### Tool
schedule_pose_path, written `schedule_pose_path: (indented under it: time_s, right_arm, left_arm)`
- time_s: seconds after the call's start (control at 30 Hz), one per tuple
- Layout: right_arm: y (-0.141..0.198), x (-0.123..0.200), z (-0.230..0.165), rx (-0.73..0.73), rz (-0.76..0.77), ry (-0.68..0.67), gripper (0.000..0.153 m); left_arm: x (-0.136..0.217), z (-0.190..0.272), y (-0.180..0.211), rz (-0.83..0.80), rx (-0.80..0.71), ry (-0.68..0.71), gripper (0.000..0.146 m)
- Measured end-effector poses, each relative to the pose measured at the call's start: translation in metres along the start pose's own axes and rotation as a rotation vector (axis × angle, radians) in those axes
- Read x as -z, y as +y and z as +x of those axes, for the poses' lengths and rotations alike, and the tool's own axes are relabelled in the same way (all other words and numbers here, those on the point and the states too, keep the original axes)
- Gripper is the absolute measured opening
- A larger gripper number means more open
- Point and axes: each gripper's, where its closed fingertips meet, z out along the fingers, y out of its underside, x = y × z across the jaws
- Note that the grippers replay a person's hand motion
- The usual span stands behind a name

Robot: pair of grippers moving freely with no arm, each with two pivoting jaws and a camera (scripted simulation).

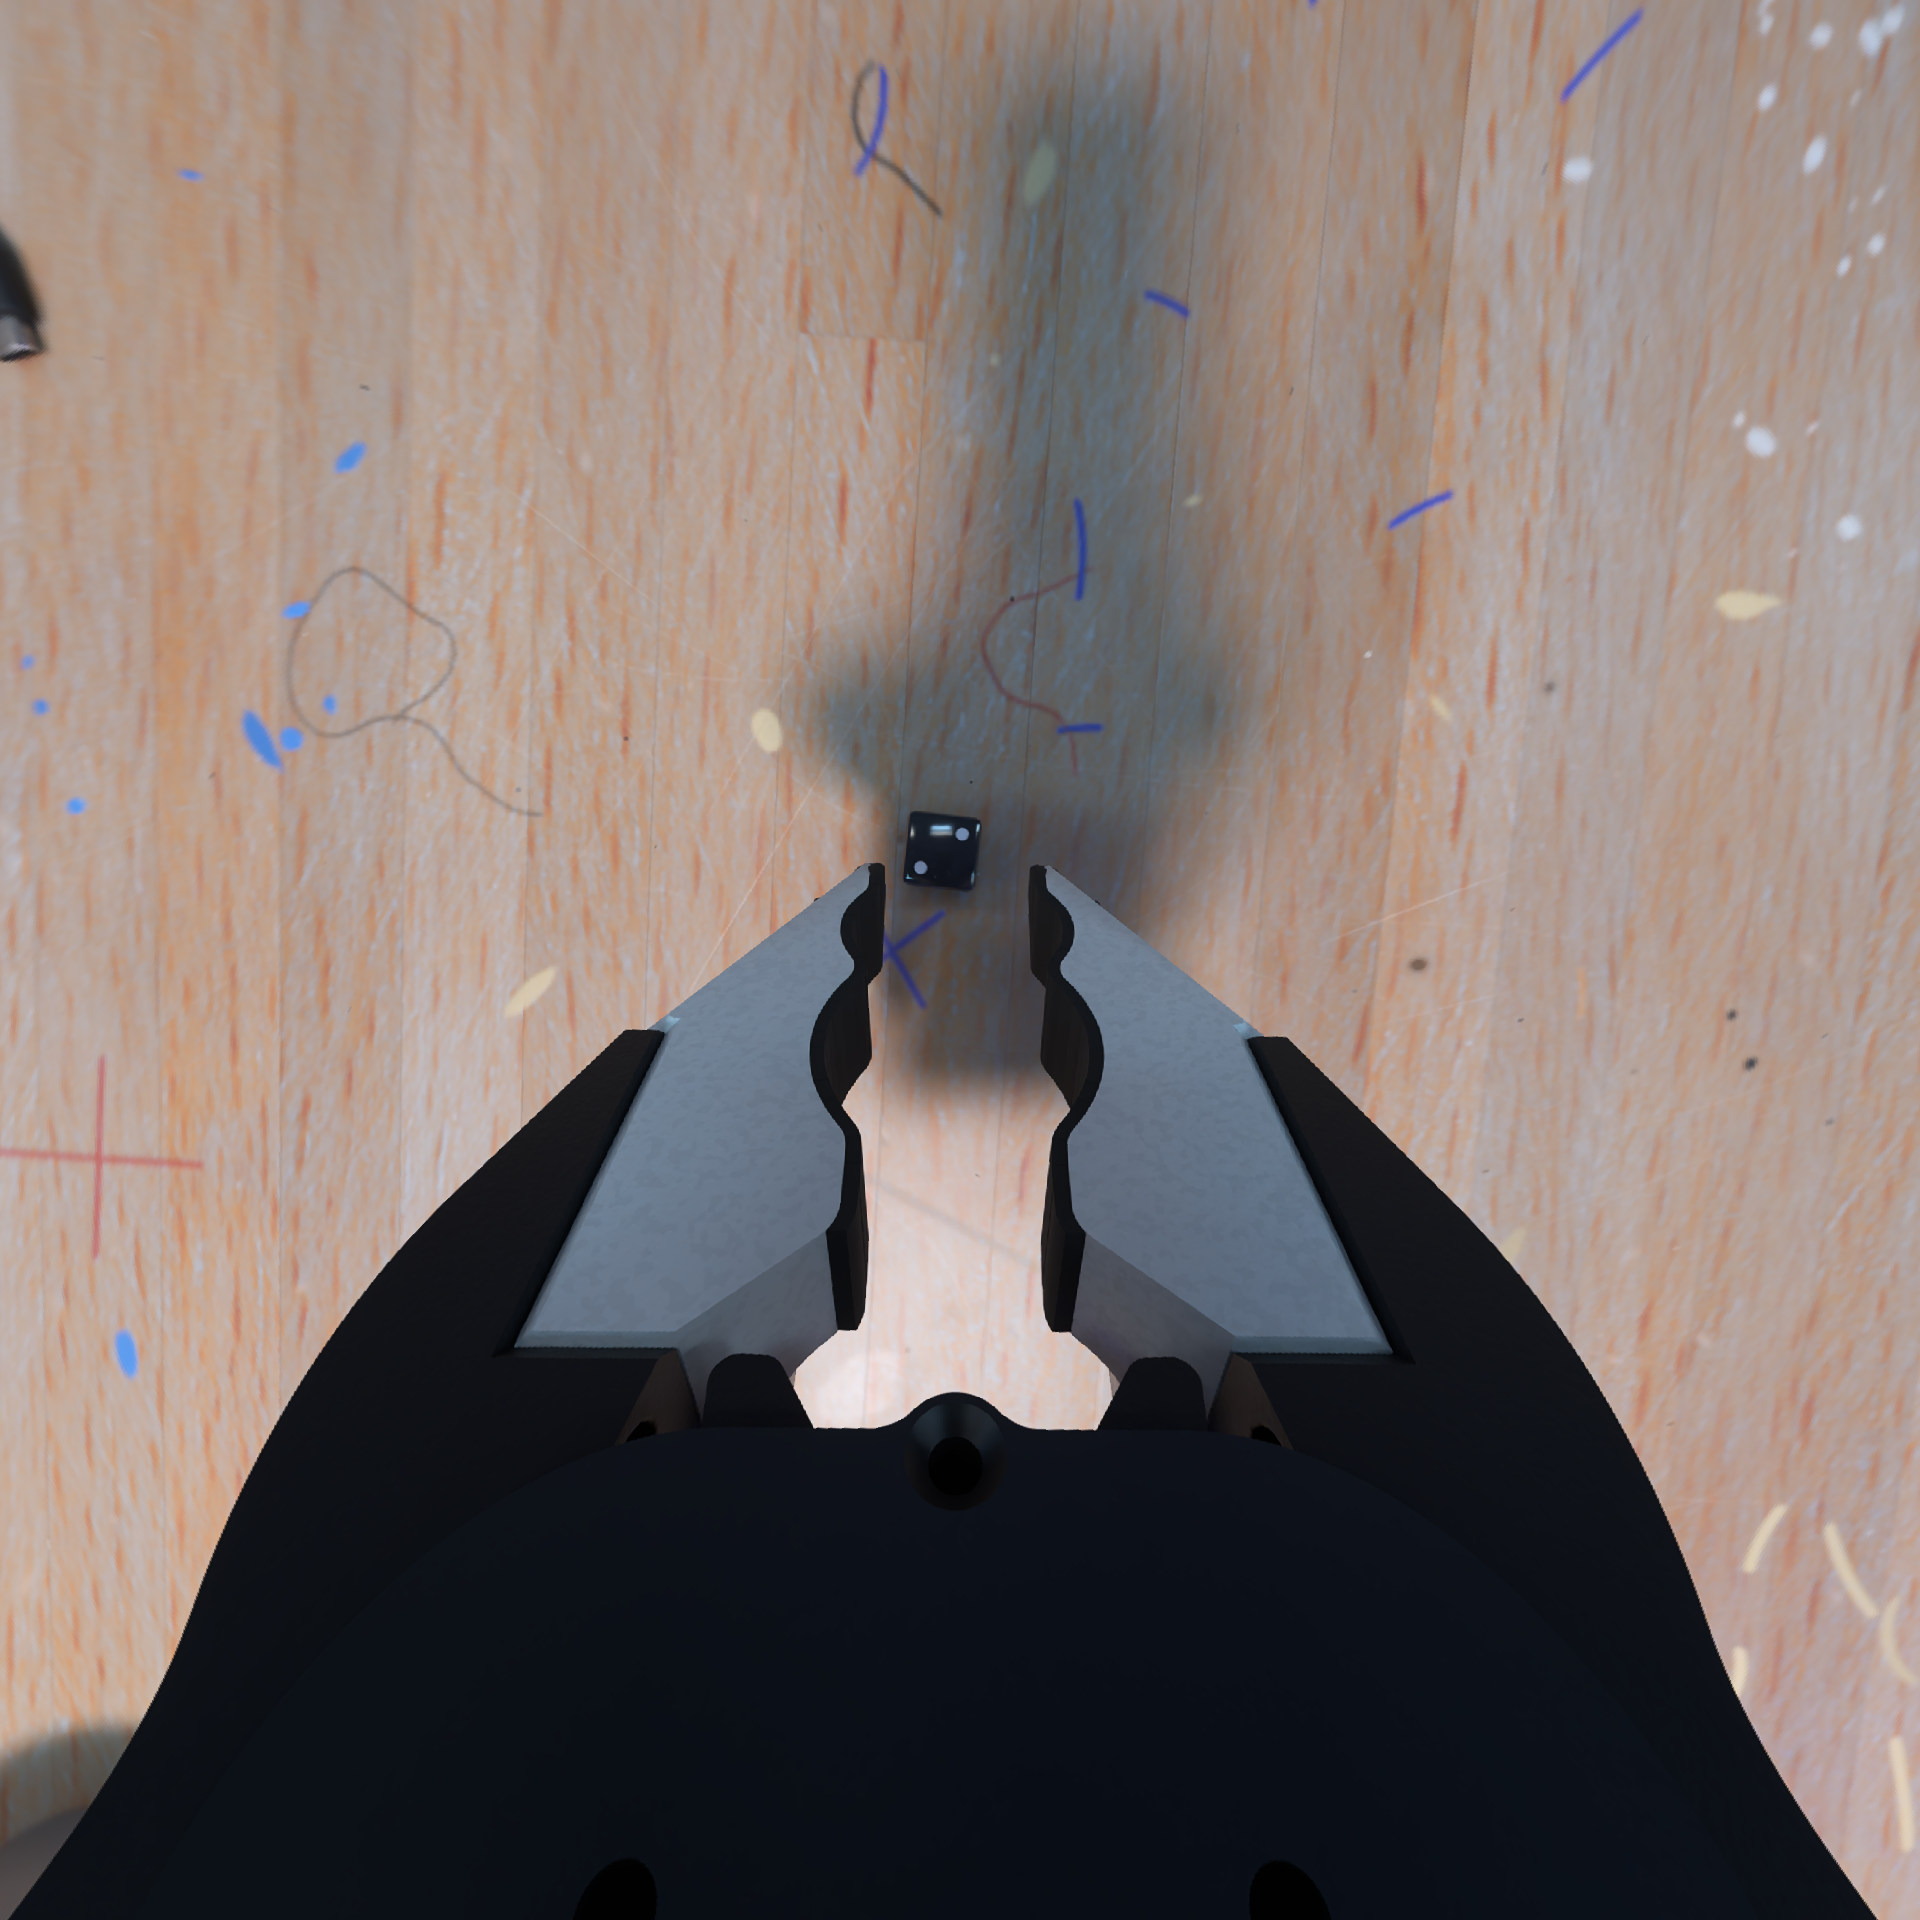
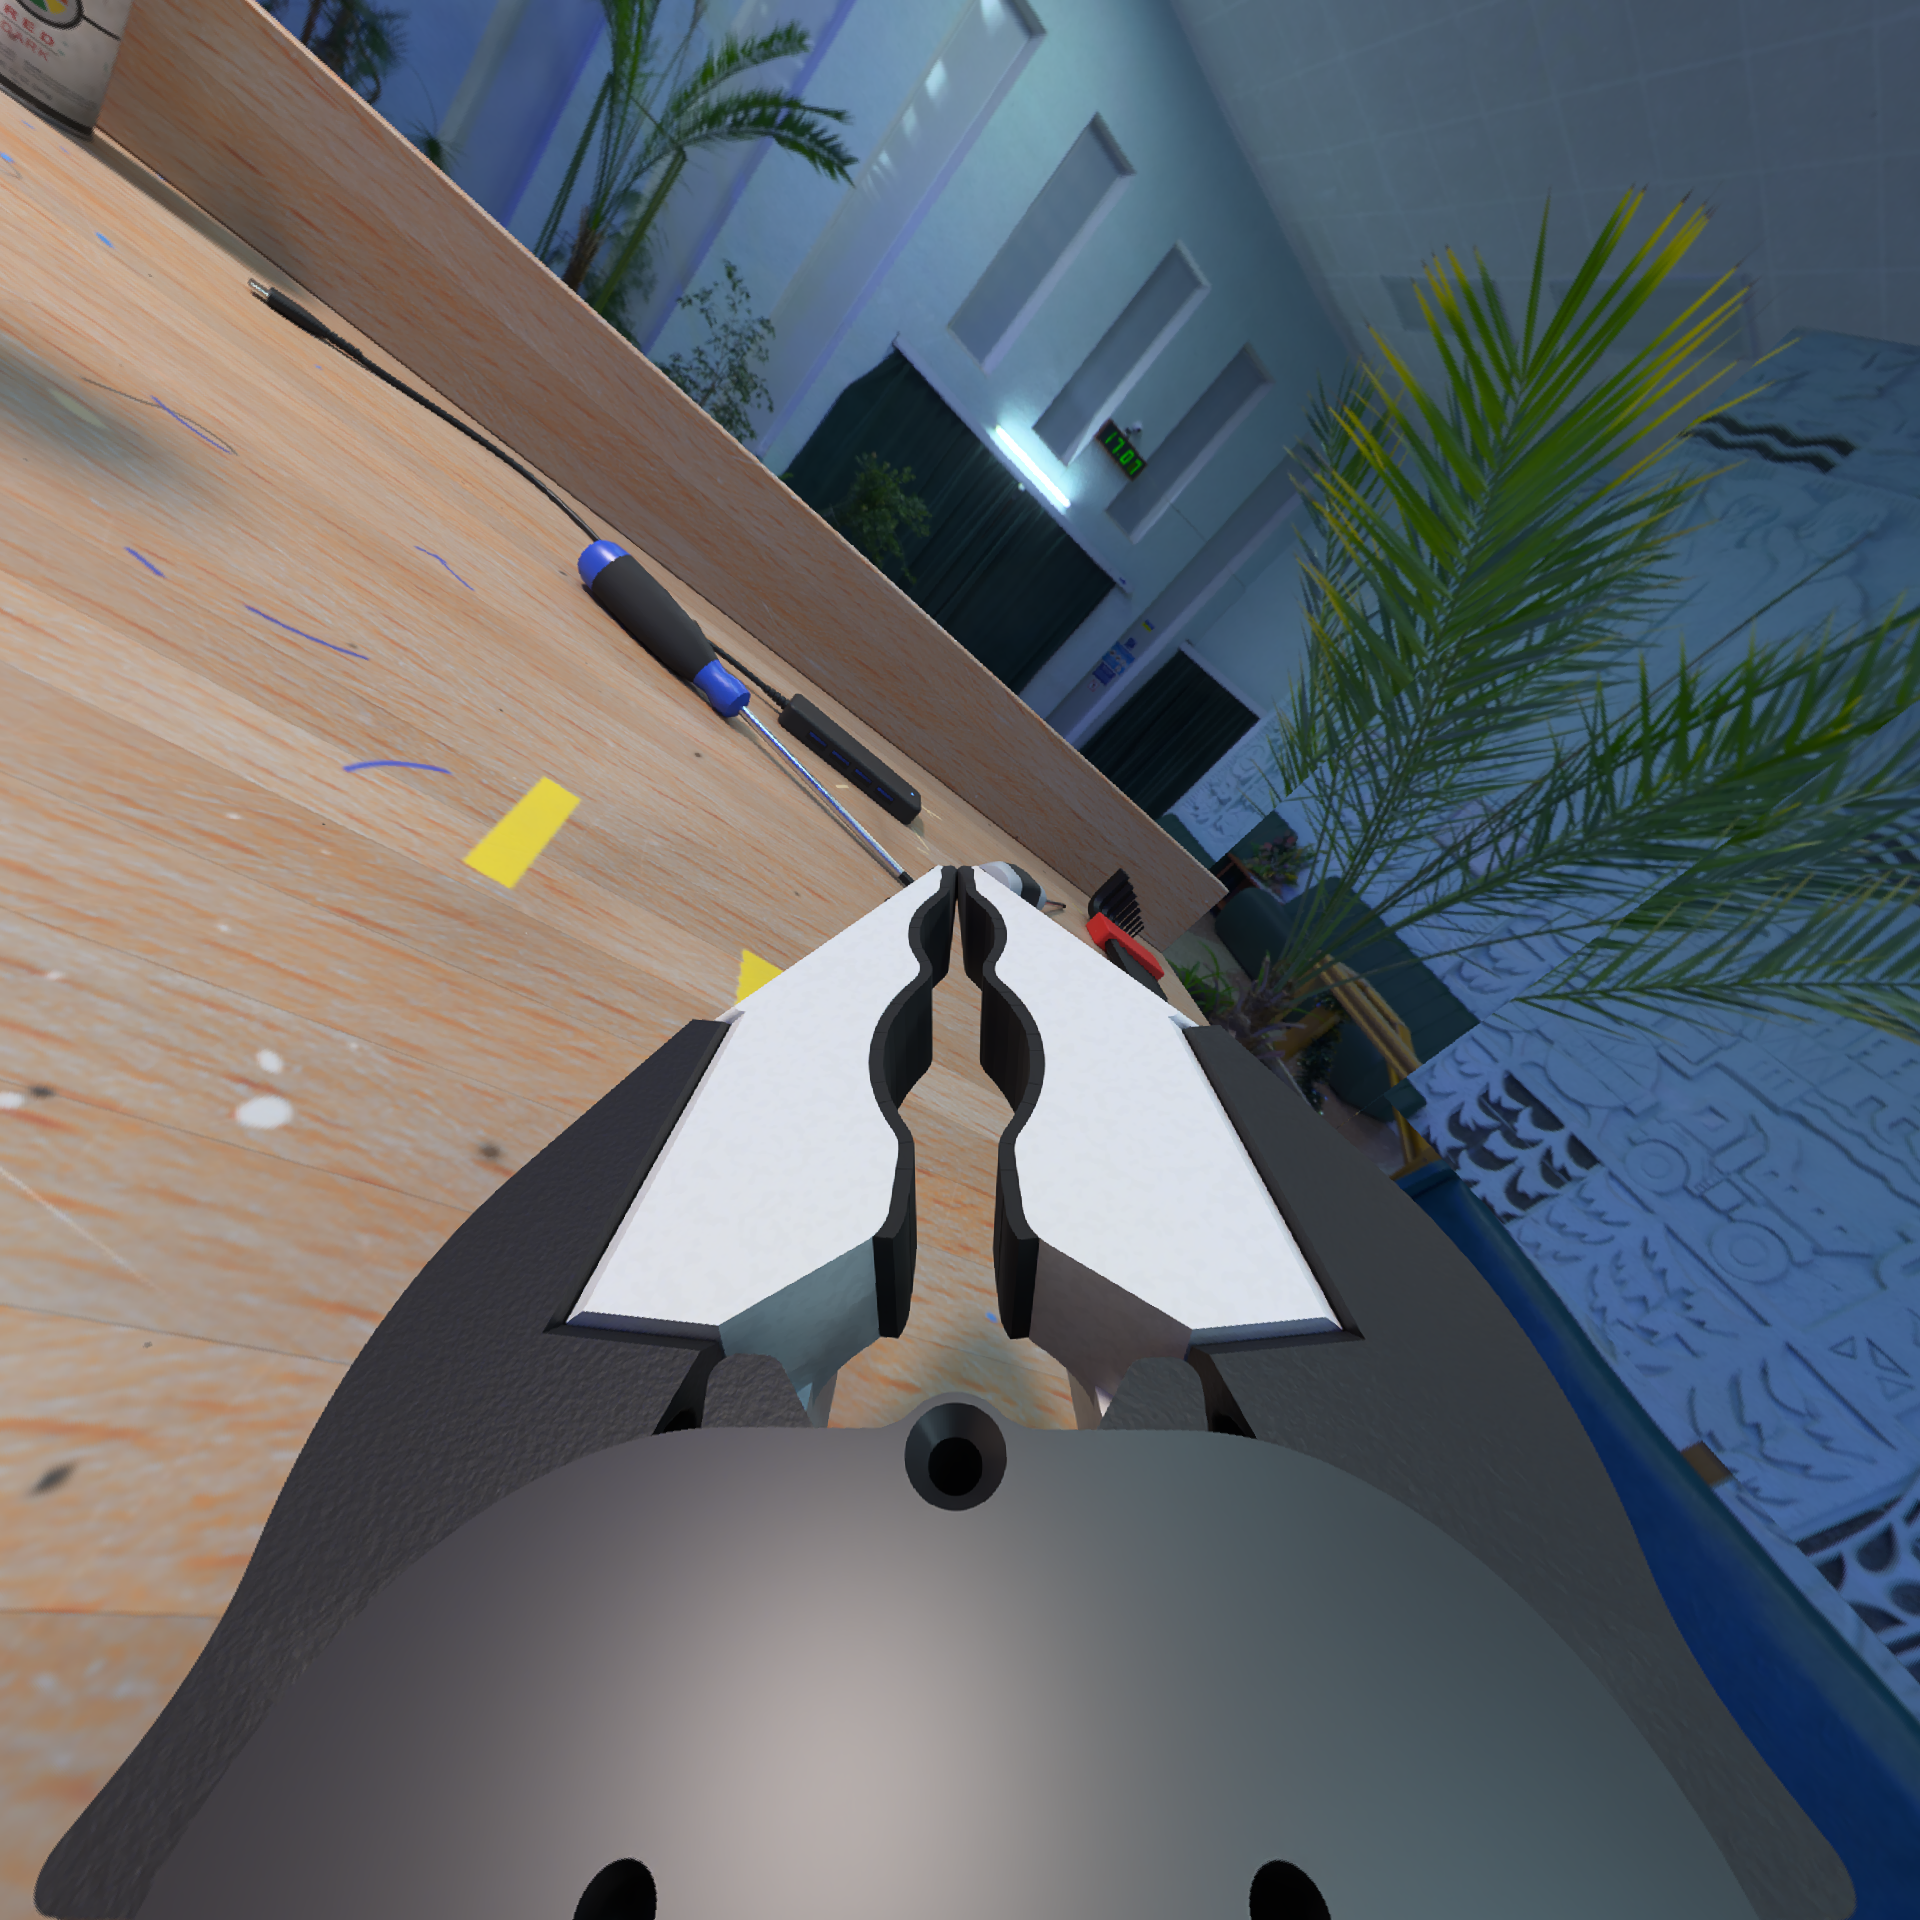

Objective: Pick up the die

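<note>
A small black die [image 1: 941,851] with white pips lies on the wooden table [image 1: 520,520], seen from straight above in the left wrist view. My left gripper [image 1: 956,883] is open and hovers above it. The die sits just beyond the fingertips, nearer the left finger [image 1: 868,904], and nothing touches it. The gripper's shadow falls around the die. My right gripper [image 2: 956,883] is shut and empty, tilted over another part of the table. The die is not in the right wrist view.
A blue and black screwdriver [image 2: 665,629] lies beside a black USB hub [image 2: 852,758] and its cable near the table's raised back edge [image 2: 623,416]. A red hex key set [image 2: 1122,930] lies past my right fingertips. A dark object [image 1: 16,301] shows at the left edge.
</note>
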Motion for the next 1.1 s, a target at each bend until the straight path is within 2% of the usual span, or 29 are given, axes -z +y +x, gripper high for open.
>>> schedule_pose_path:
  time_s: [0.37,0.47,0.6,0.7,0.8,0.97,1.1]
  right_arm:
    - [0.001,-0.001,-0.002,0.003,-0.003,-0.007,0.0]
    - [0.0,-0.001,-0.002,0.002,-0.001,-0.007,0.0]
    - [-0.001,0.0,-0.001,-0.008,0.008,-0.008,0.0]
    - [-0.002,0.001,0.0,-0.025,0.021,-0.008,0.0]
    - [-0.005,0.002,0.001,-0.036,0.037,-0.012,0.0]
    - [-0.012,0.006,0.006,-0.129,0.092,-0.014,0.0]
    - [-0.02,0.009,0.002,-0.194,0.15,-0.07,0.0]
  left_arm:
    - [-0.025,-0.003,0.01,-0.069,-0.093,0.051,0.025]
    - [-0.026,-0.003,0.008,-0.06,-0.097,0.04,0.016]
    - [-0.021,-0.006,0.011,-0.059,-0.085,-0.001,0.016]
    - [0.004,-0.008,0.006,0.014,-0.062,-0.08,0.016]
    - [0.056,-0.009,-0.01,0.184,-0.031,-0.17,0.016]
    - [0.14,0.026,-0.048,0.587,0.1,-0.014,0.016]
    - [0.161,0.055,-0.07,0.658,0.095,0.005,0.016]
